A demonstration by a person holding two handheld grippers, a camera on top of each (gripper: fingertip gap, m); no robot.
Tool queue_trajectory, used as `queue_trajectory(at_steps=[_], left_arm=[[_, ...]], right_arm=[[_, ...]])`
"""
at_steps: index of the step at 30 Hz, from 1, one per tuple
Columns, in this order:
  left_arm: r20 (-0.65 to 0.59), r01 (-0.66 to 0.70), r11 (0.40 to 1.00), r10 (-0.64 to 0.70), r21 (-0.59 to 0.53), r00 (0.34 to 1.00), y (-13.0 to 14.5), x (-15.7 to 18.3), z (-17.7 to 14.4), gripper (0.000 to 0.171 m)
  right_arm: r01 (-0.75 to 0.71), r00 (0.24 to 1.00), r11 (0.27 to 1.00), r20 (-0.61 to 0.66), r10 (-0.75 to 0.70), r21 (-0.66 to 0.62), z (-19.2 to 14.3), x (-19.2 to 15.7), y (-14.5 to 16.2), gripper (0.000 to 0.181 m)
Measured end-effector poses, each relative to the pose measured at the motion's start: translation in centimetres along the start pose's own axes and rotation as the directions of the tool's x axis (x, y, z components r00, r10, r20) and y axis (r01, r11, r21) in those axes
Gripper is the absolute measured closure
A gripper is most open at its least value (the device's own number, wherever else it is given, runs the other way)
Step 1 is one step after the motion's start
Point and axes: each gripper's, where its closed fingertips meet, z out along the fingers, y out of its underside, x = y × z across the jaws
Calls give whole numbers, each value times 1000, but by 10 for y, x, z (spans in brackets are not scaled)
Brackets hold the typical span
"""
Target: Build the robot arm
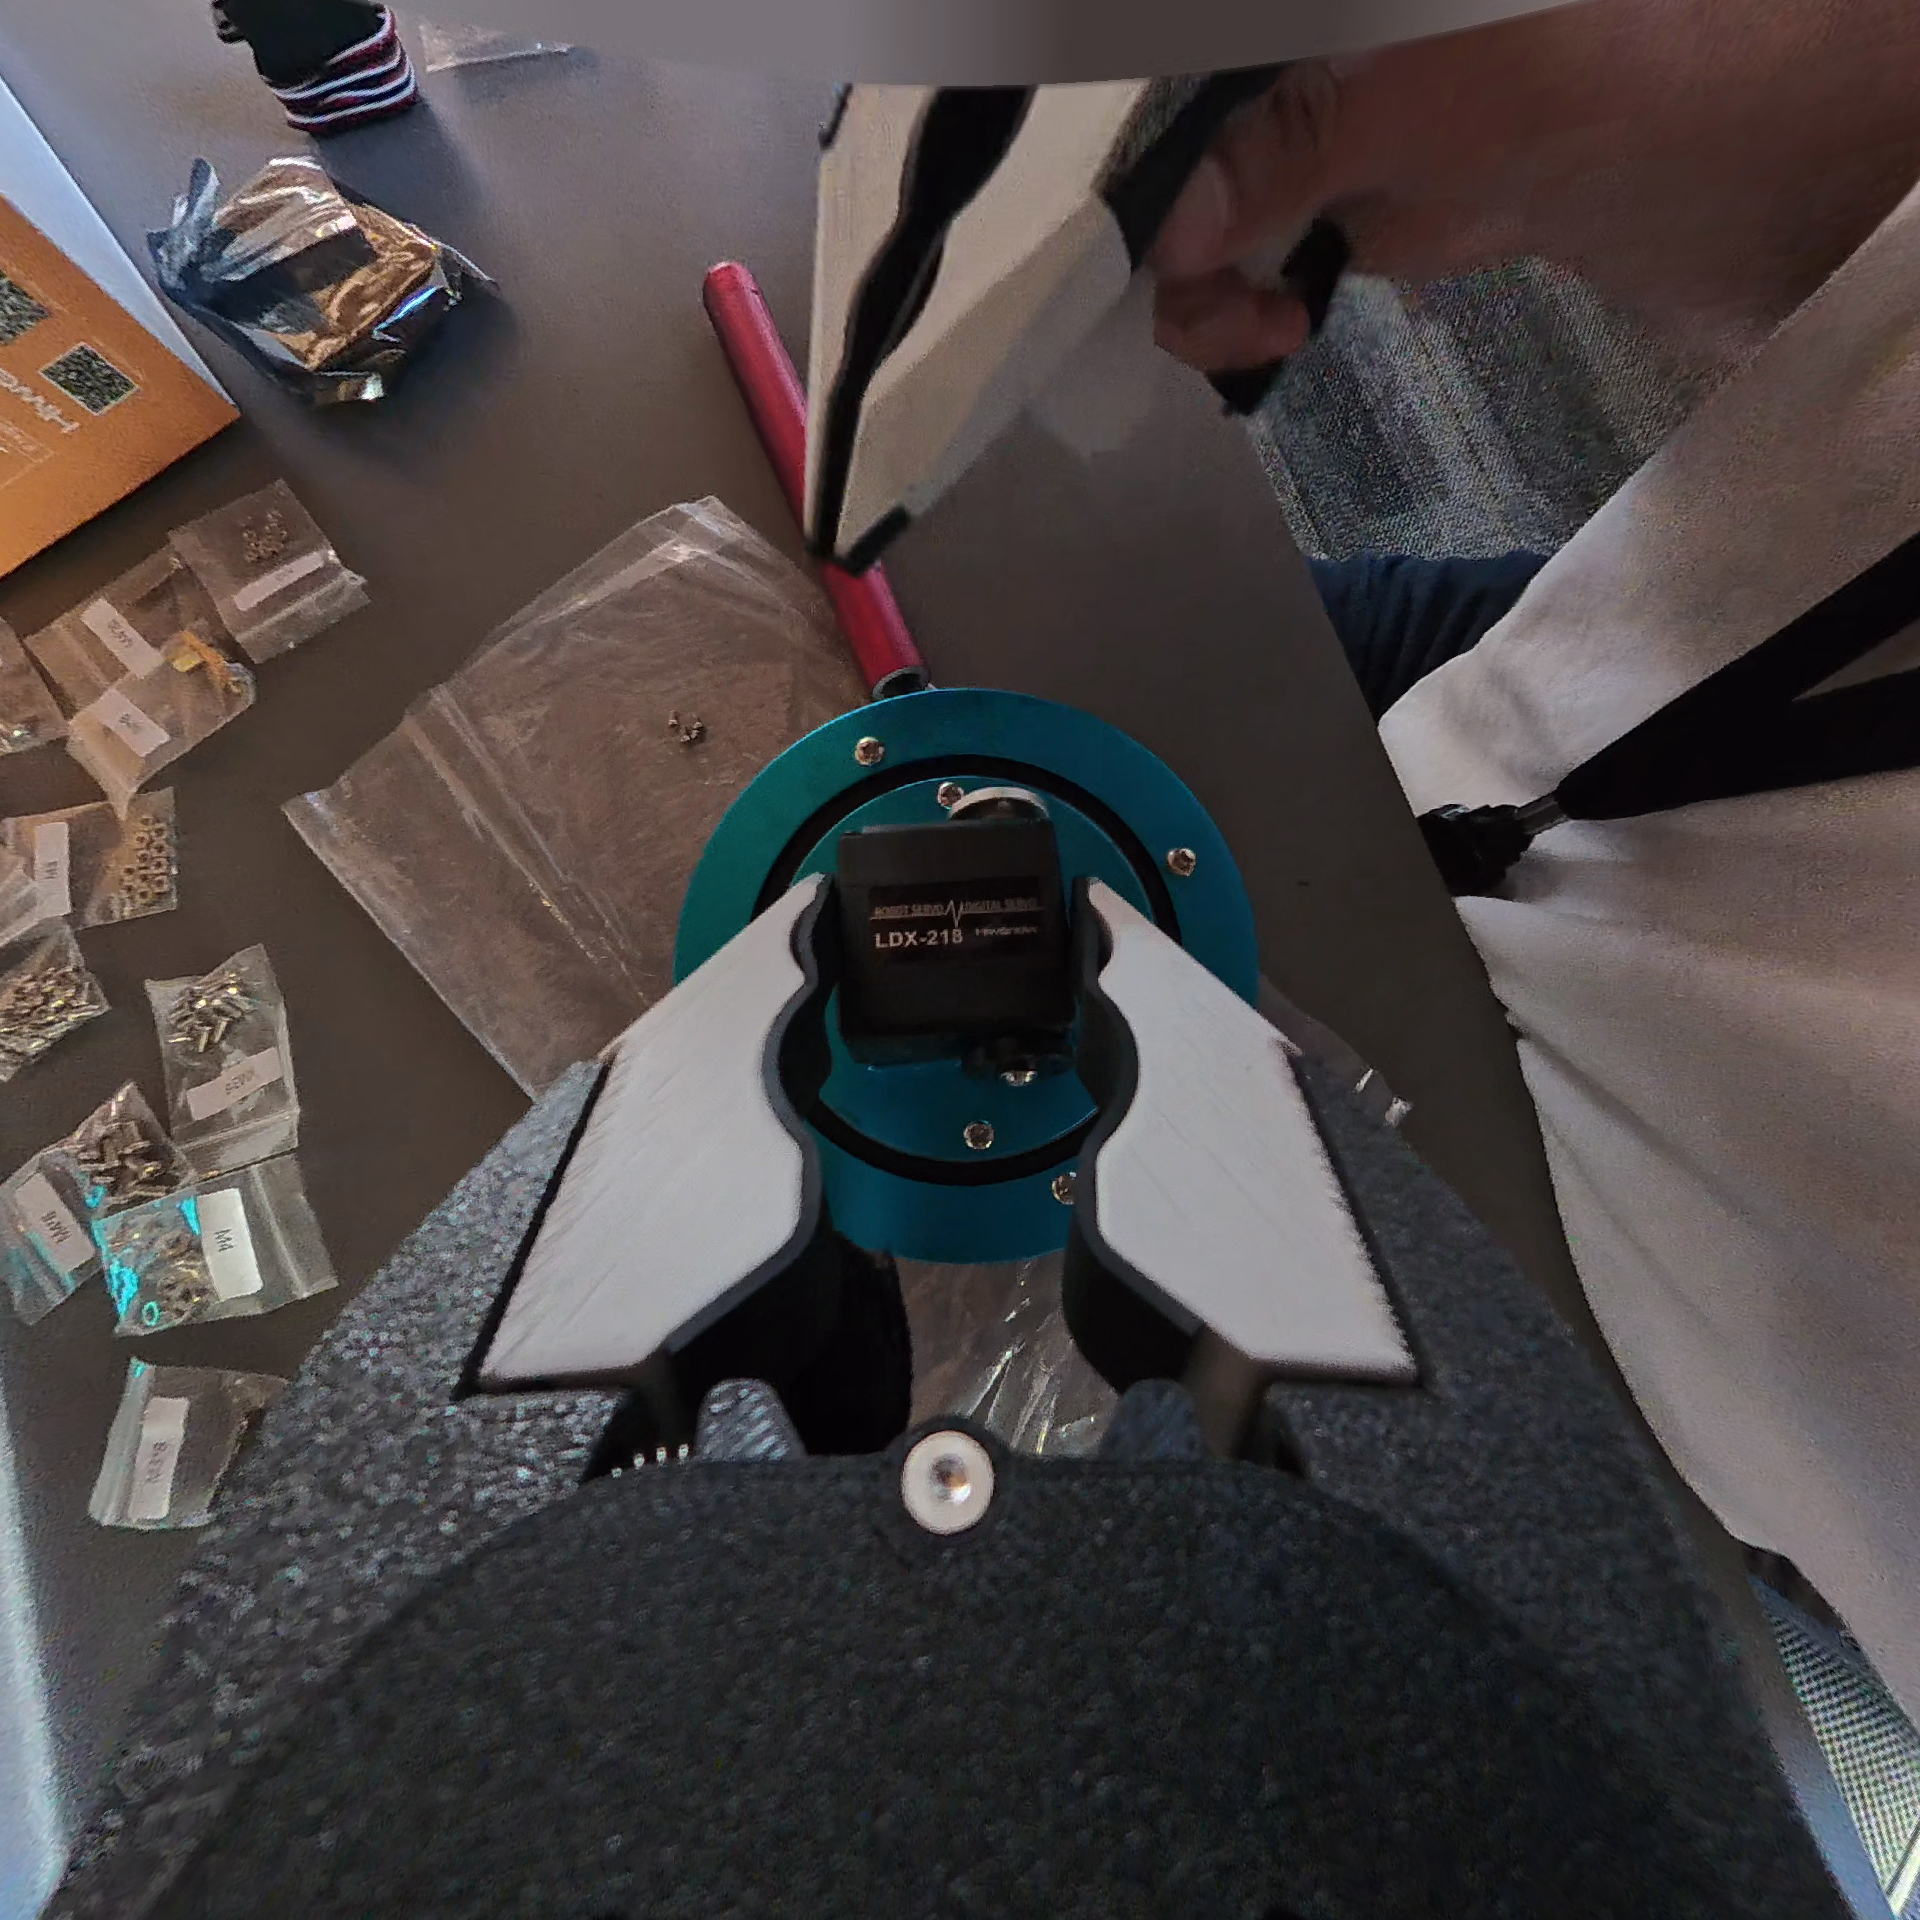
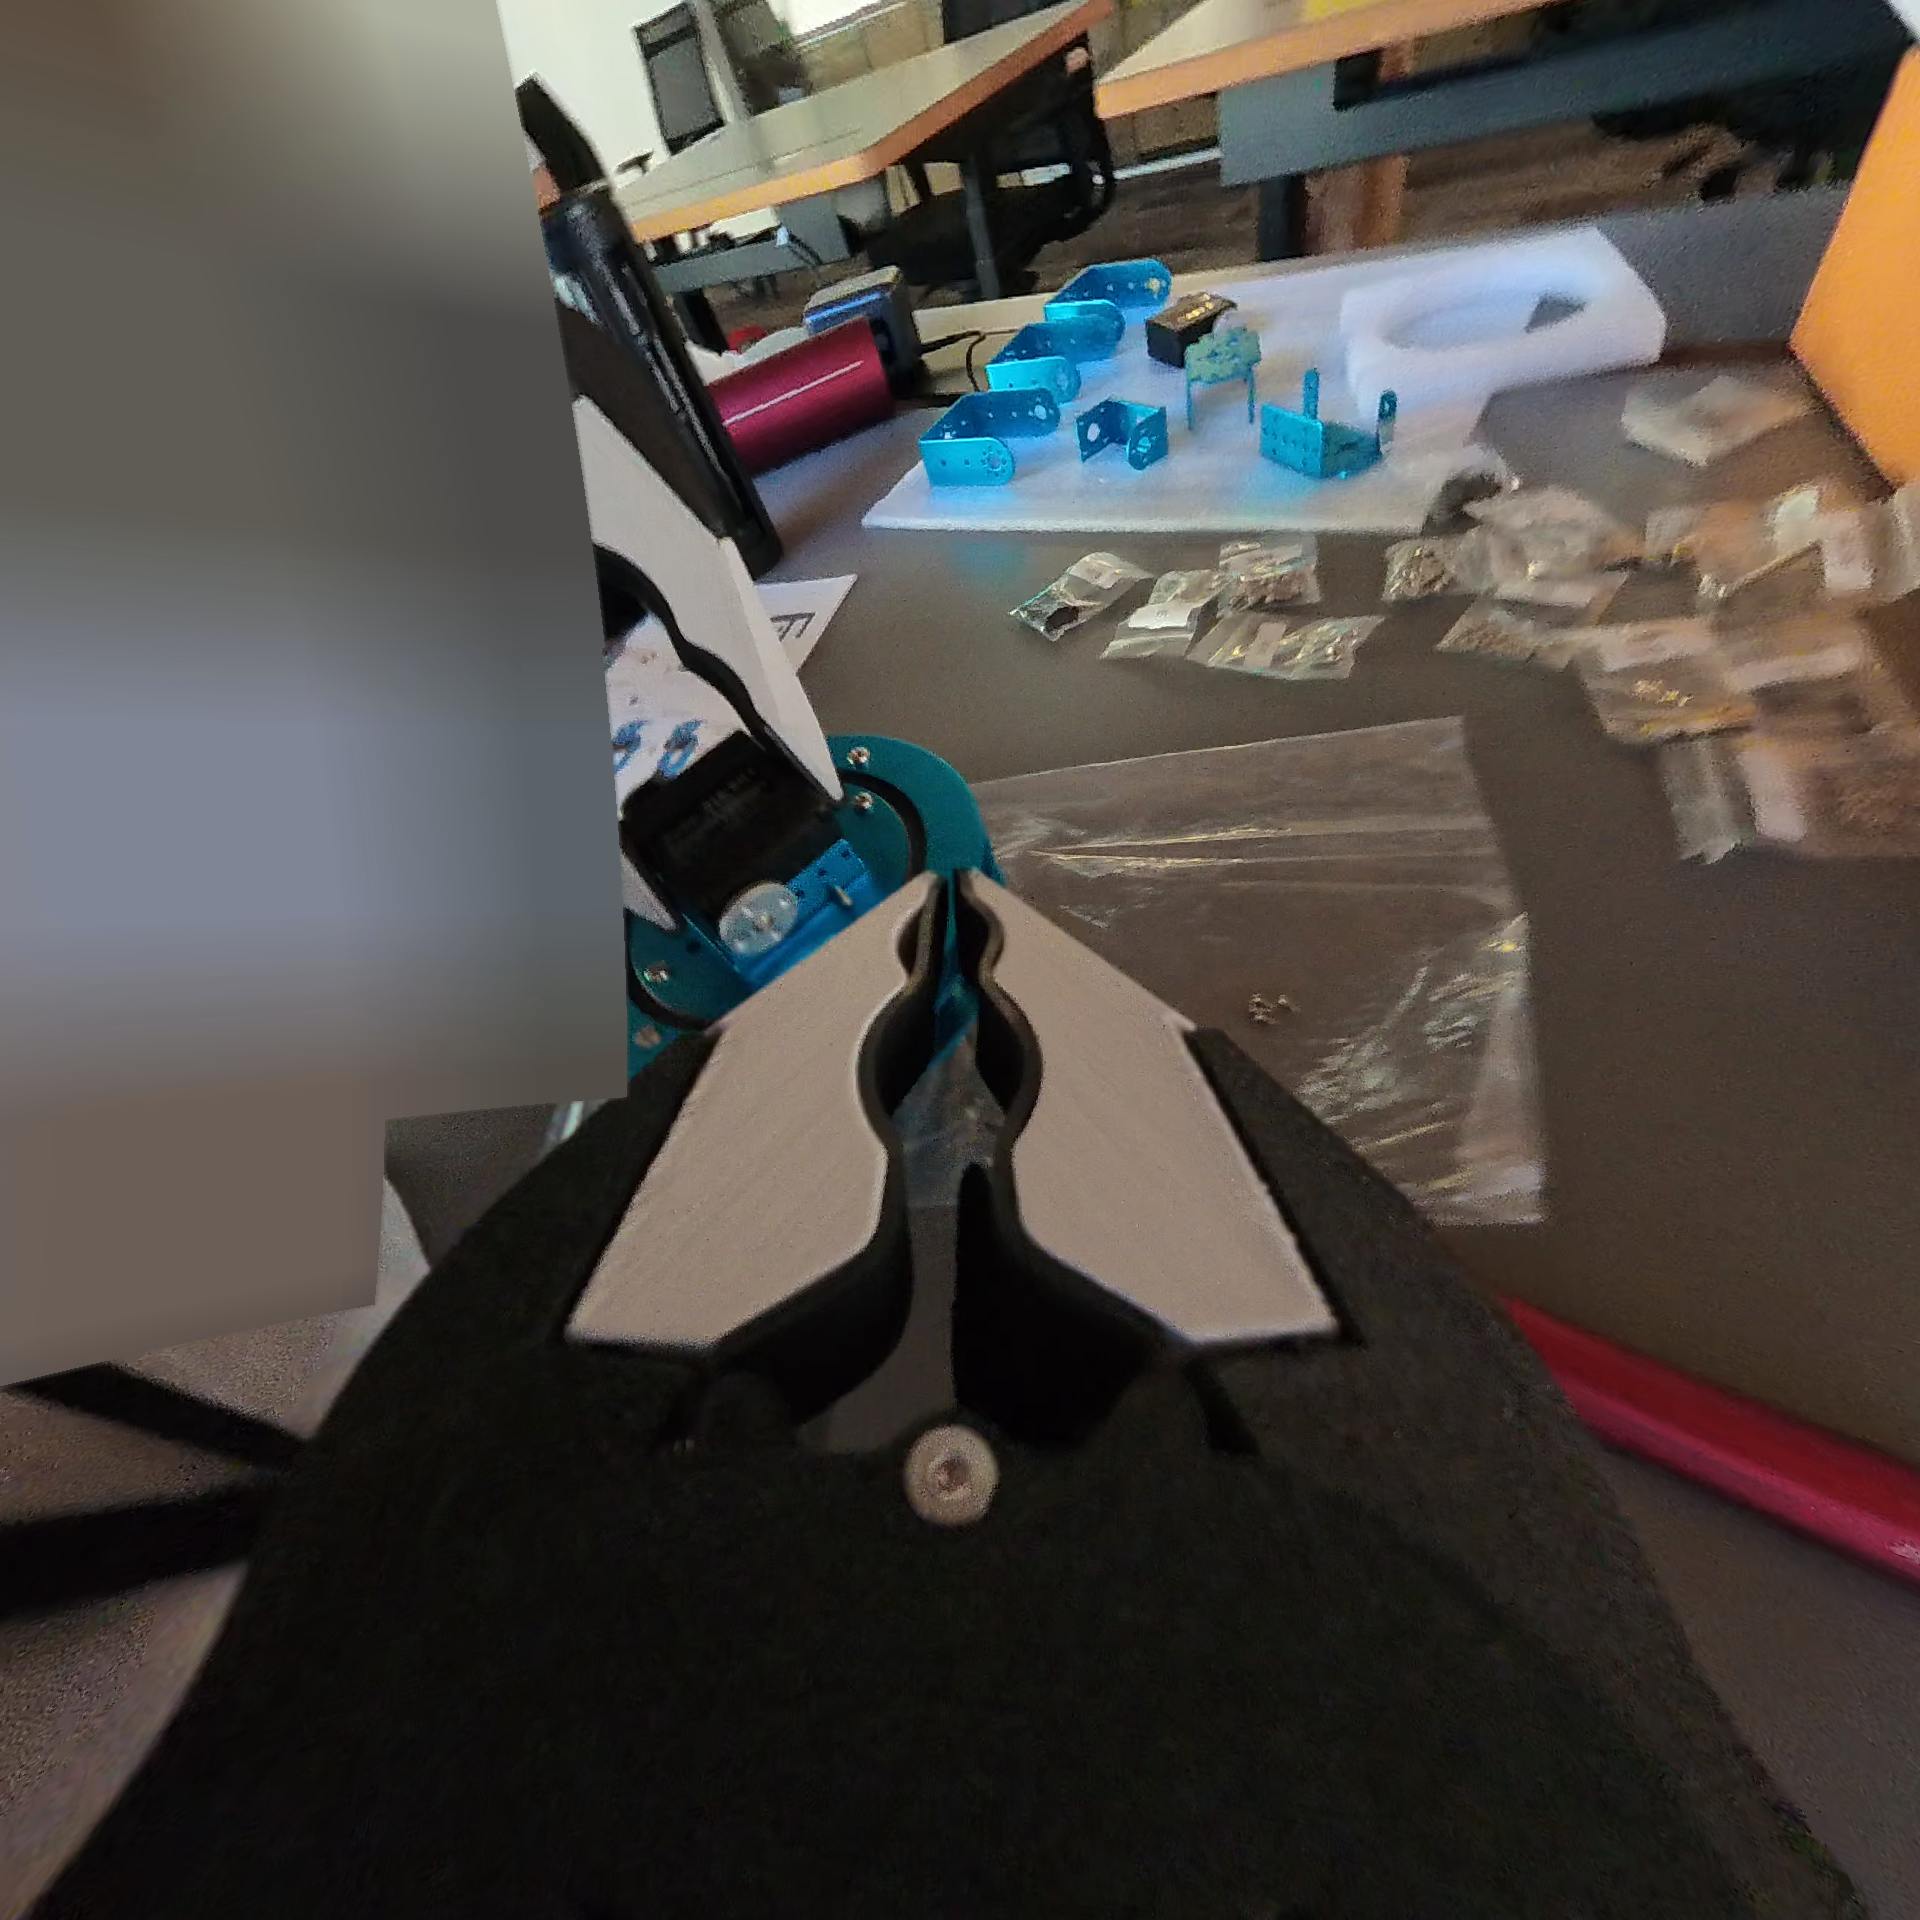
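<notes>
A black servo (image 1: 951, 977) stands in a round teal base (image 1: 935, 722) on the grey table. My left gripper (image 1: 951, 904) is shut on the servo, one white finger on each side of it. The right wrist view shows the same servo (image 2: 717, 821) and base (image 2: 935, 800), with a left finger (image 2: 717, 623) against the servo. My right gripper (image 2: 954, 883) is shut, with nothing visible between its fingers, and its tips are just beside the base's rim. In the left wrist view the right gripper (image 1: 847, 545) hovers beyond the base, above a red tube (image 1: 769, 395).
A clear plastic bag (image 1: 582, 748) with loose screws (image 2: 1270, 1006) lies beside the base. Several small bags of hardware (image 1: 208, 1039) lie to the left. Blue brackets (image 2: 997, 426) stand on white foam at the back. An orange box (image 1: 73, 364) is at far left. A person's white garment (image 1: 1714, 987) is at right. Across from one pair of fingers to the other is roughly 7 cm.
</notes>
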Motion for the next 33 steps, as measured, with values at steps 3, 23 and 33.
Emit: queue_trajectory(at_steps=[3, 23, 33], left_arm=[[-3, -6, 1000, 6, -4, 1000, 0, 0, 0, 127], [24, 67, 997, -68, 40, 997, -2, 0, -11, 125], [-87, 481, 851, -474, 209, 876, 21, -10, -42, 110]], right_arm=[[54, 993, 998, 99, -58, 36, -5, -2, -3, 171], [118, 974, 993, 193, -118, 12, 6, -9, 6, 148], [-189, 978, 979, 110, 179, 80, -10, -37, 24, 119]])
